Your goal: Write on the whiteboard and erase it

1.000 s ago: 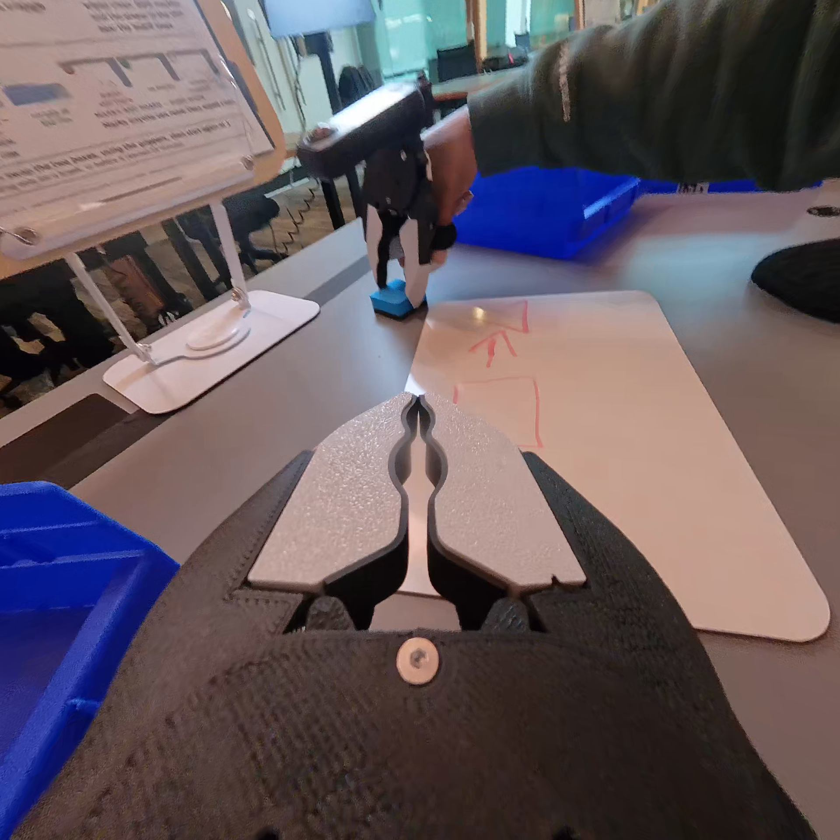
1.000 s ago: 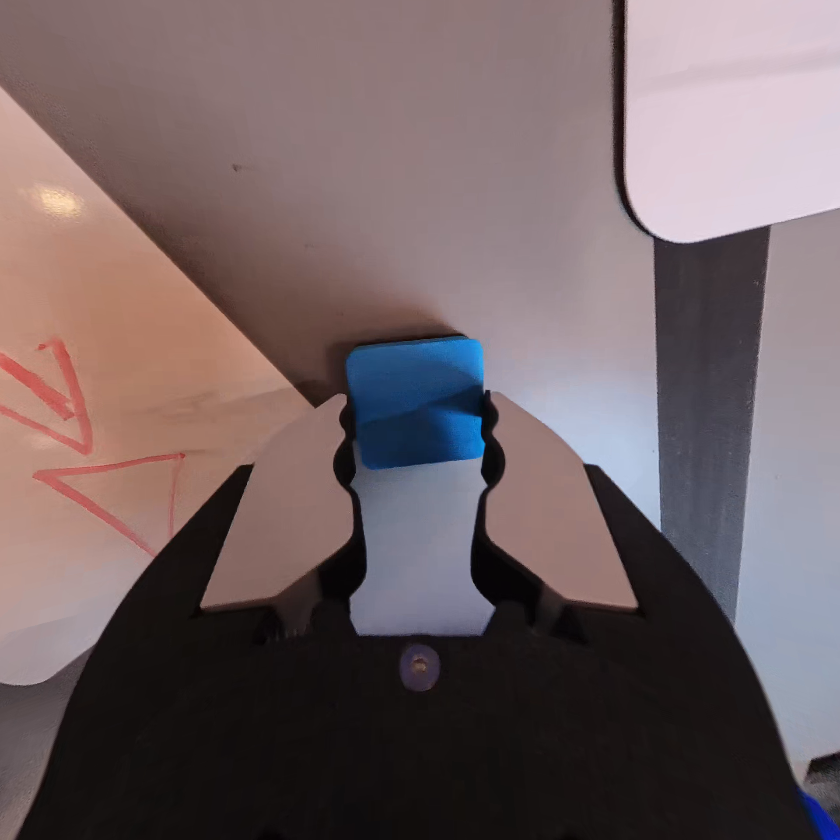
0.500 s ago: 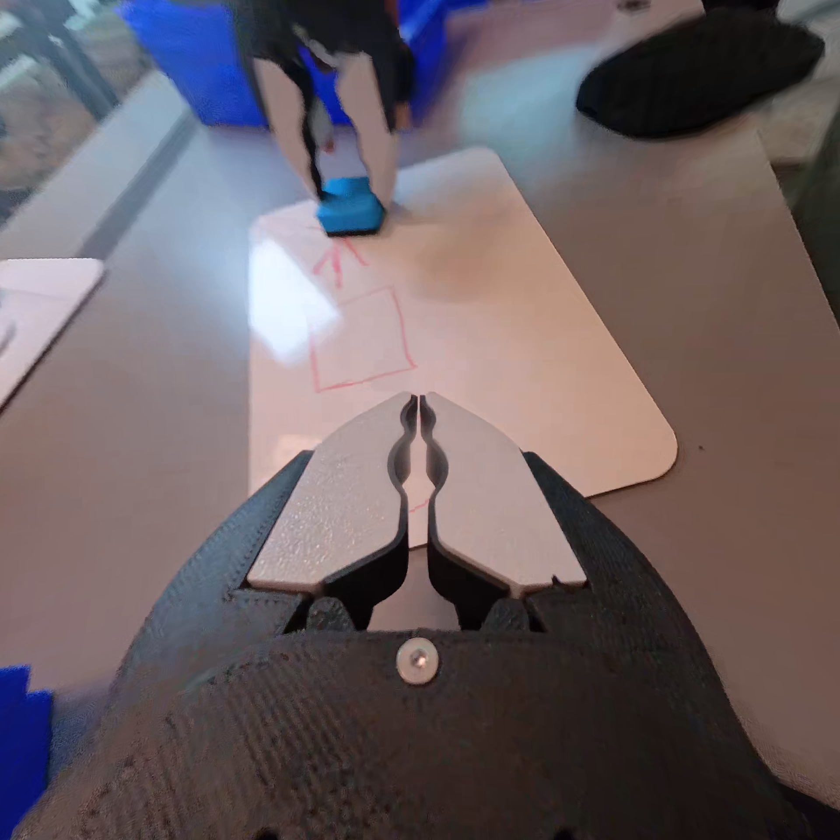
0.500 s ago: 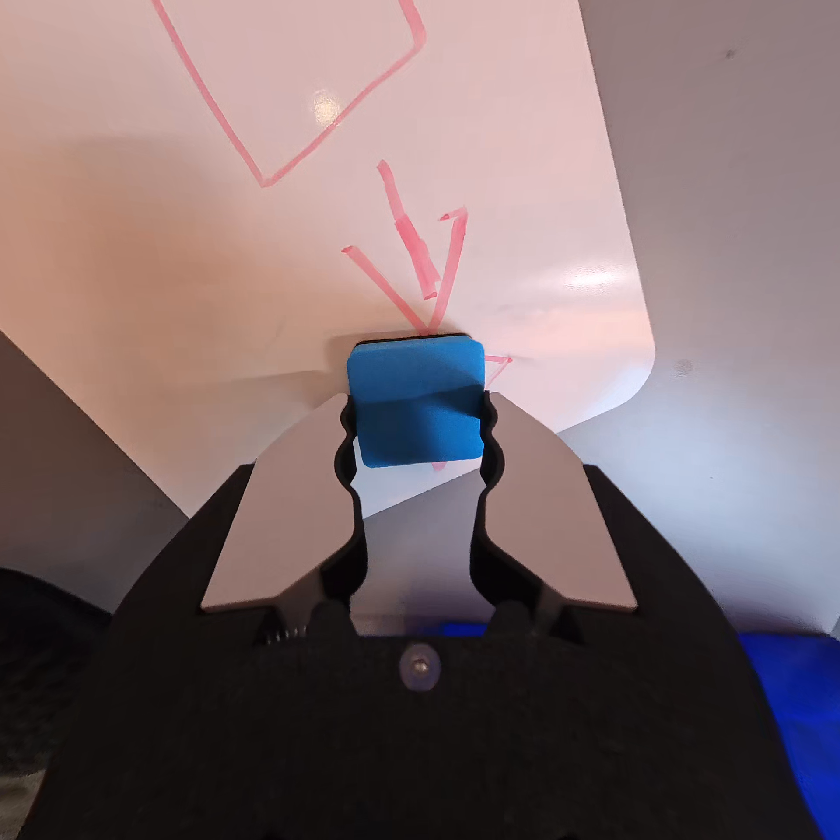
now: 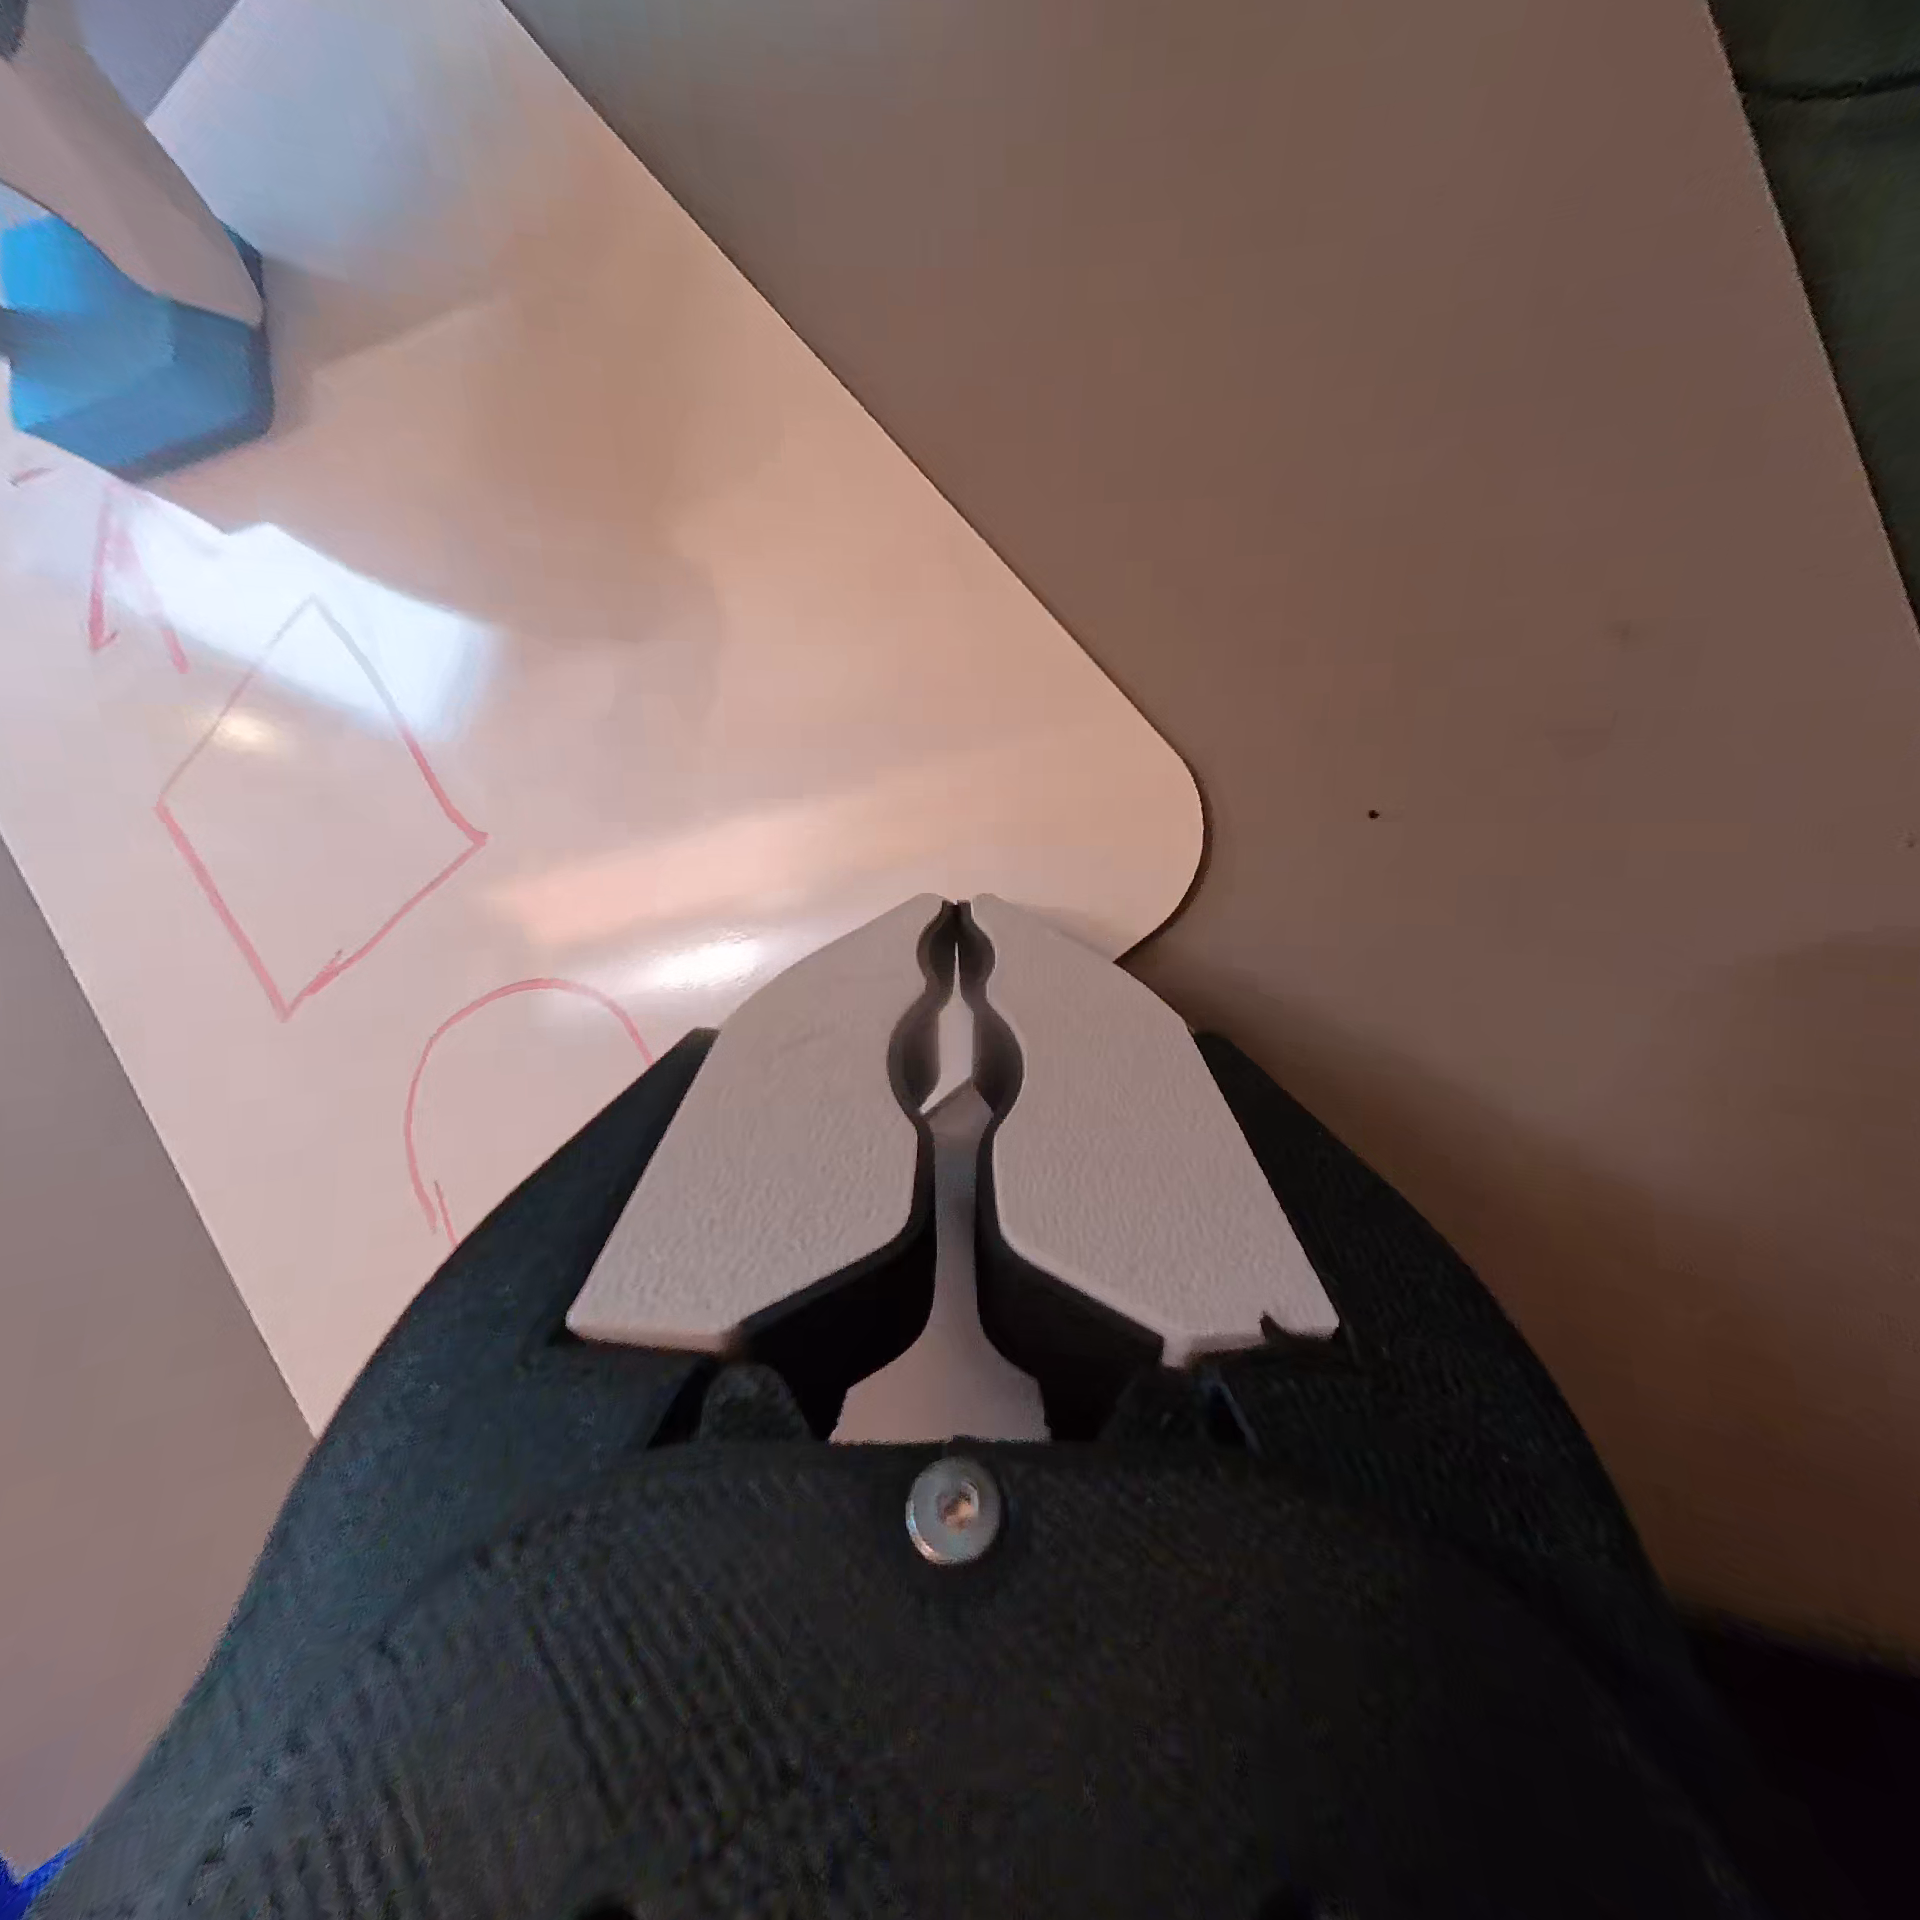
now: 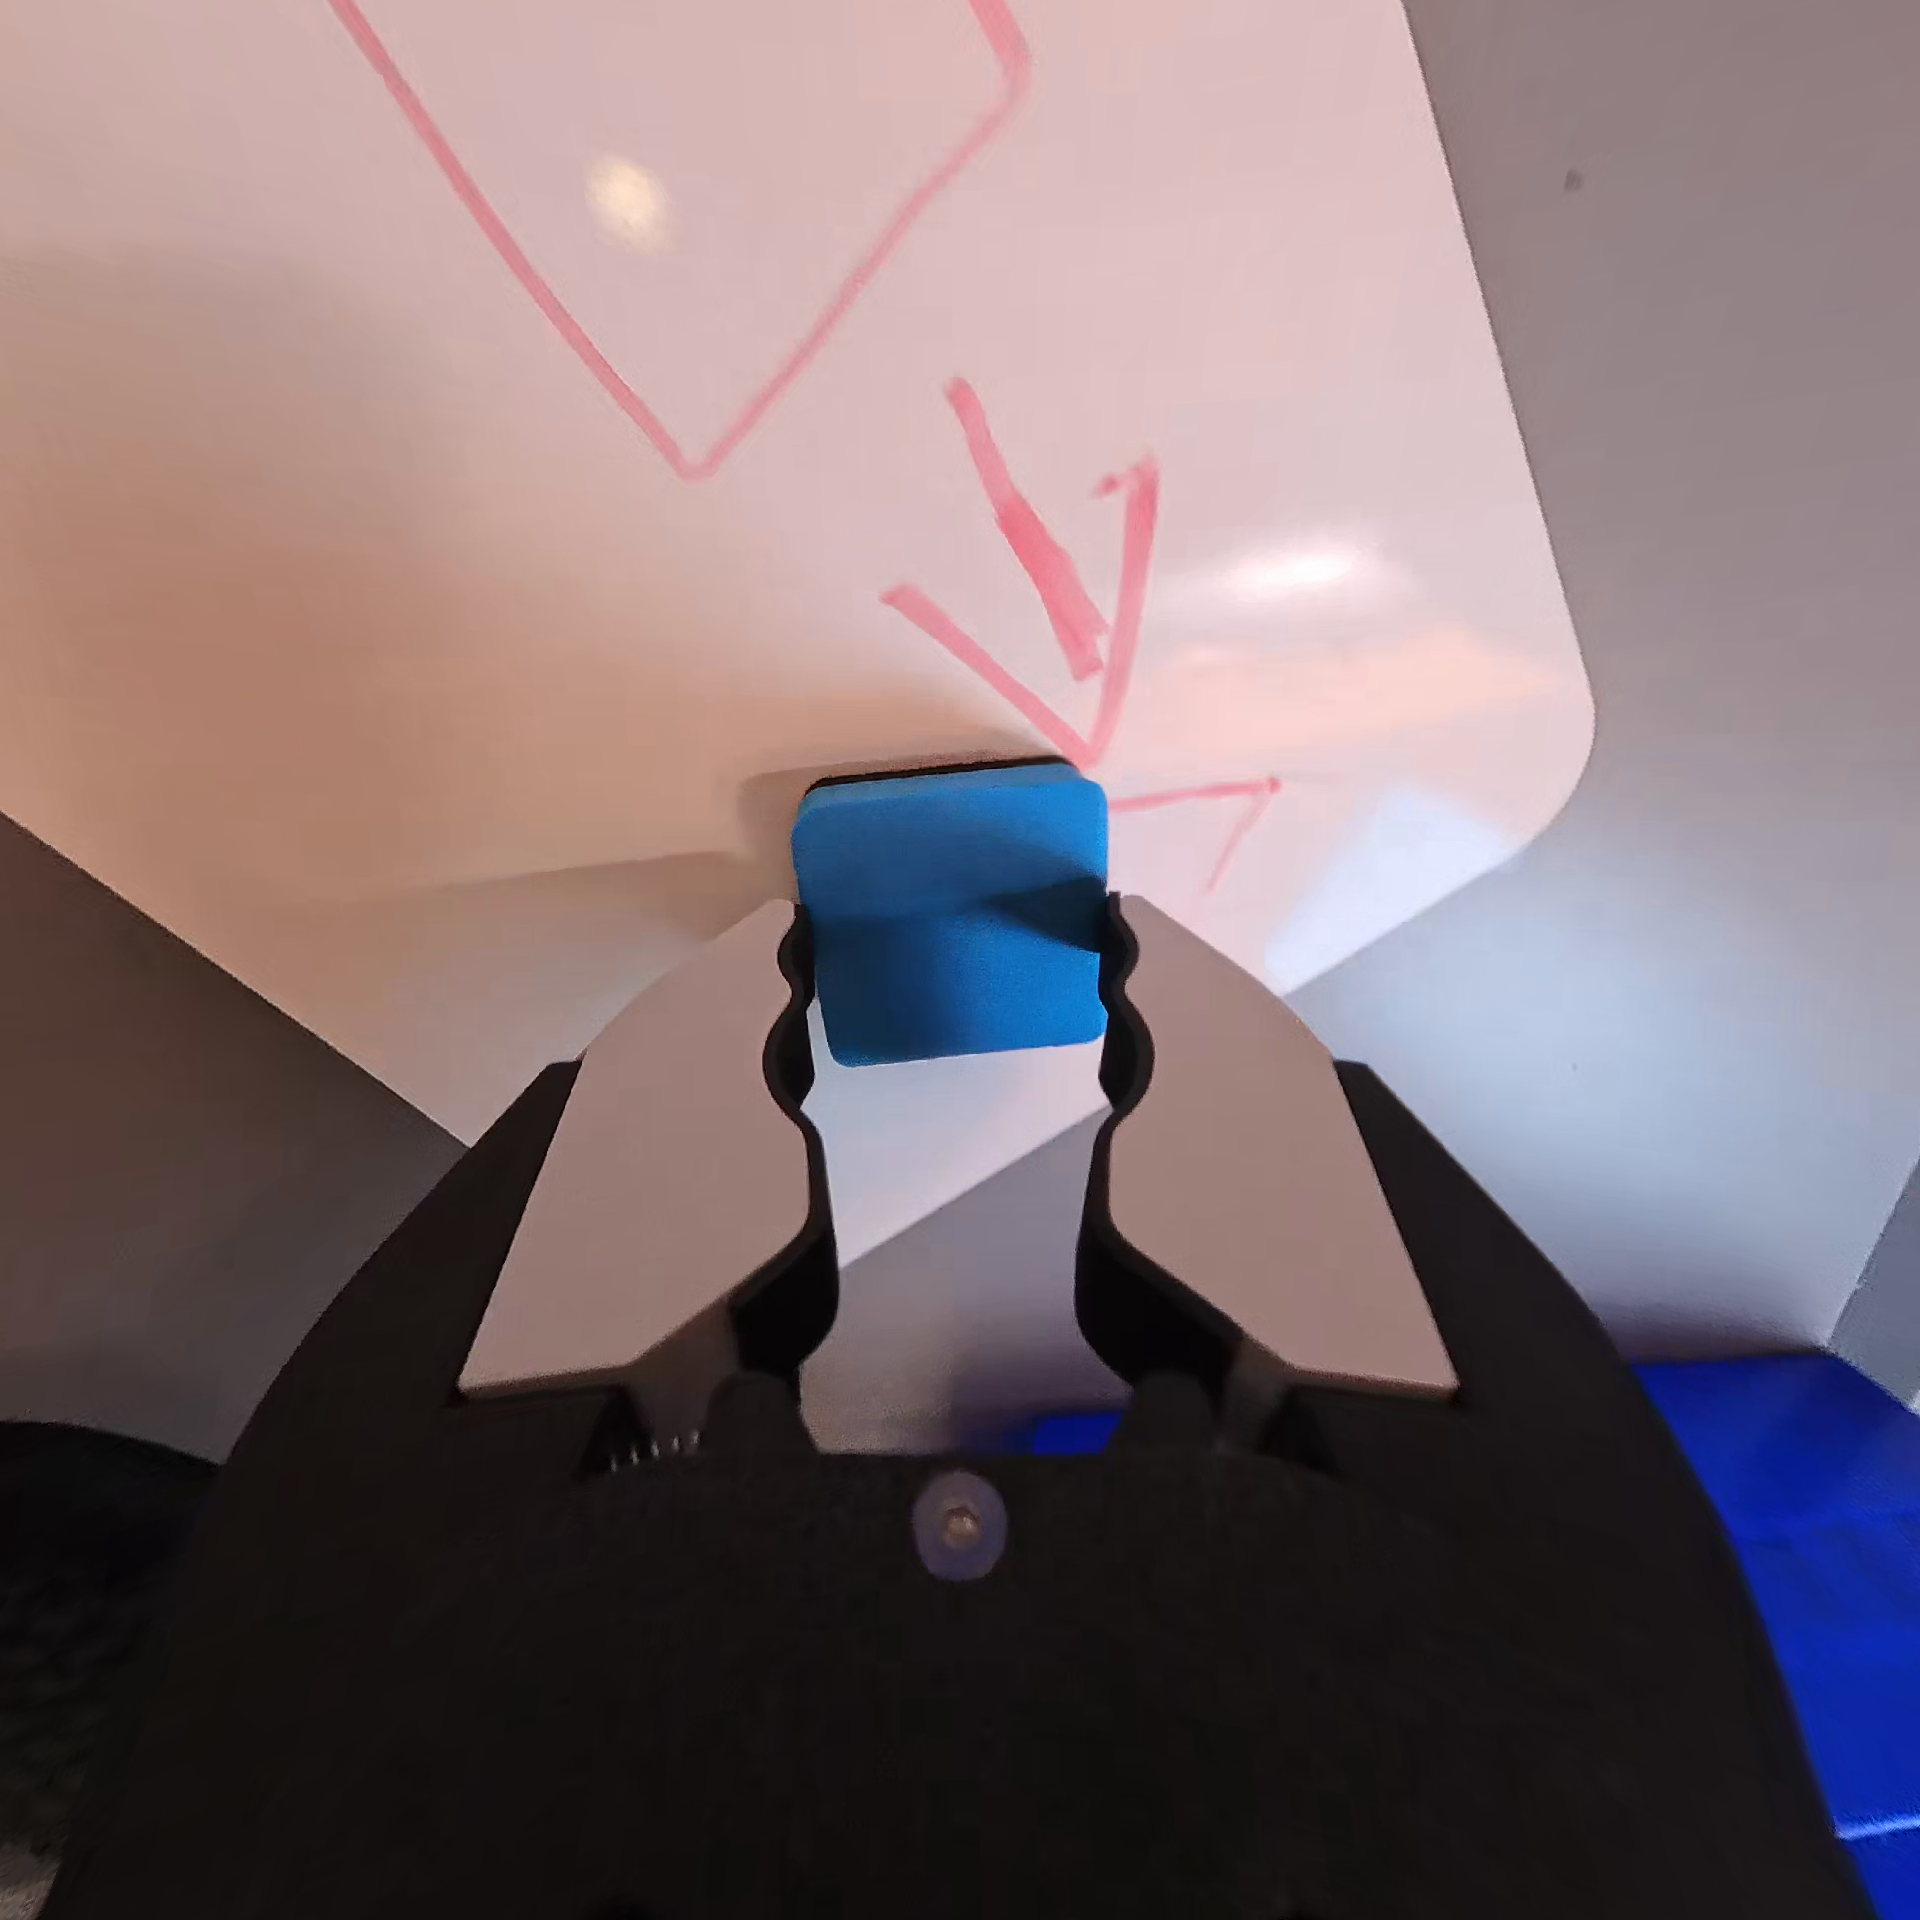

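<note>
Now right tongs (image 6: 951,914) clamp the blue eraser (image 6: 951,925) on the whiteboard (image 6: 416,623); left tongs (image 5: 956,920), closed and empty, hover at its corner, so the unpinned board may slide.

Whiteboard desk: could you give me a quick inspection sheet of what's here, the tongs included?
Surface: plain grey table.
Job's things: white whiteboard lies flat, bearing red marks: a square, an arrow, a curved line. Blue eraser is pressed on the board beside the arrow.
Clutter: blue bin at the edge of the right wrist view; dark object opposite, unidentifiable.
Tongs: right tongs shut on the eraser; left tongs shut, empty, over the board's near corner.
Cables: nothing seen.
Surroundings: nothing seen beyond the table.
</note>
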A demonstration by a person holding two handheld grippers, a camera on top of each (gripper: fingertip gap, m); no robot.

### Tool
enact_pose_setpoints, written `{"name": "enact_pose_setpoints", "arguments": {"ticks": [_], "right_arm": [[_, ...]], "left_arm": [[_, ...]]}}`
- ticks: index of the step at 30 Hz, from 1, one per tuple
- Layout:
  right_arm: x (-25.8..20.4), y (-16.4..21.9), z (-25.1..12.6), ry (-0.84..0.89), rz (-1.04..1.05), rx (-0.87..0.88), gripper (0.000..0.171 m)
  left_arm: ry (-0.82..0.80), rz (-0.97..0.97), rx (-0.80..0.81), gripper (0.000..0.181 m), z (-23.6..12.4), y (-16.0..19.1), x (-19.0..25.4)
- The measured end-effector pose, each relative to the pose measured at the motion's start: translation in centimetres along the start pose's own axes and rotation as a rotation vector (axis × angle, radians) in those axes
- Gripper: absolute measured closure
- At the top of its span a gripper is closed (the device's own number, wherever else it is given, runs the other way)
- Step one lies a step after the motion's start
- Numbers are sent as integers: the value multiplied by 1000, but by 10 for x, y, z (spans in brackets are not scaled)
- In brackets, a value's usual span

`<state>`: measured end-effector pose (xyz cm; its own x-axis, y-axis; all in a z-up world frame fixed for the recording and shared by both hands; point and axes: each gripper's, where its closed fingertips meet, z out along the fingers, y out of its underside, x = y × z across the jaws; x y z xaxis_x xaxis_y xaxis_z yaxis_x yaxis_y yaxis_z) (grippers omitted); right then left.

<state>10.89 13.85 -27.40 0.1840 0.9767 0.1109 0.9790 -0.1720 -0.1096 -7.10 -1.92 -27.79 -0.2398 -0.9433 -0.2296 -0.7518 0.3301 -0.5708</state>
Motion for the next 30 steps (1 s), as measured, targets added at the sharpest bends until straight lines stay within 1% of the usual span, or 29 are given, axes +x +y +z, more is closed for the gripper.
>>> {"name": "enact_pose_setpoints", "arguments": {"ticks": [3,5,6,8,10,13,15,17,18,19,21,23,25,26,27,28,29,30], "right_arm": [[13,-6,2,31,24,9,118],[32,5,2,67,80,-6,118],[34,12,2,42,111,-12,118],[24,23,0,-20,138,-19,118],[6,24,-2,-43,64,-27,118],[-3,4,0,-25,6,5,118],[16,-3,2,4,66,32,118],[37,8,4,12,142,17,118],[40,16,3,-7,172,6,118],[37,22,2,-24,176,-6,118],[18,26,-1,-45,109,-28,118],[-3,15,-2,-48,34,-20,118],[-7,-3,0,-19,10,5,118],[0,-10,1,4,27,15,118],[11,-13,2,26,58,18,118],[22,-10,3,40,94,13,118],[30,-4,4,31,130,6,118],[33,1,4,7,165,6,118]], "left_arm": [[-16,10,-17,181,0,0,-1],[-25,4,-22,181,0,0,-1],[-31,2,-26,181,0,1,-1],[-36,-3,-30,181,0,1,-2],[-32,-11,-28,181,0,1,-2],[-28,-21,-28,181,0,2,-2],[-31,-23,-30,181,0,2,-2],[-40,-21,-37,181,0,3,-2],[-43,-23,-37,181,0,3,-3],[-44,-26,-35,181,0,3,-3],[-44,-22,-33,181,0,3,-3],[-29,2,-15,181,0,1,-1],[47,-7,52,181,1,-10,10],[80,-17,93,170,2,-18,16],[105,-27,104,165,2,-24,21],[119,-29,86,158,5,-24,25],[110,-24,68,155,9,-24,25],[98,-14,65,158,10,-25,26]]}}
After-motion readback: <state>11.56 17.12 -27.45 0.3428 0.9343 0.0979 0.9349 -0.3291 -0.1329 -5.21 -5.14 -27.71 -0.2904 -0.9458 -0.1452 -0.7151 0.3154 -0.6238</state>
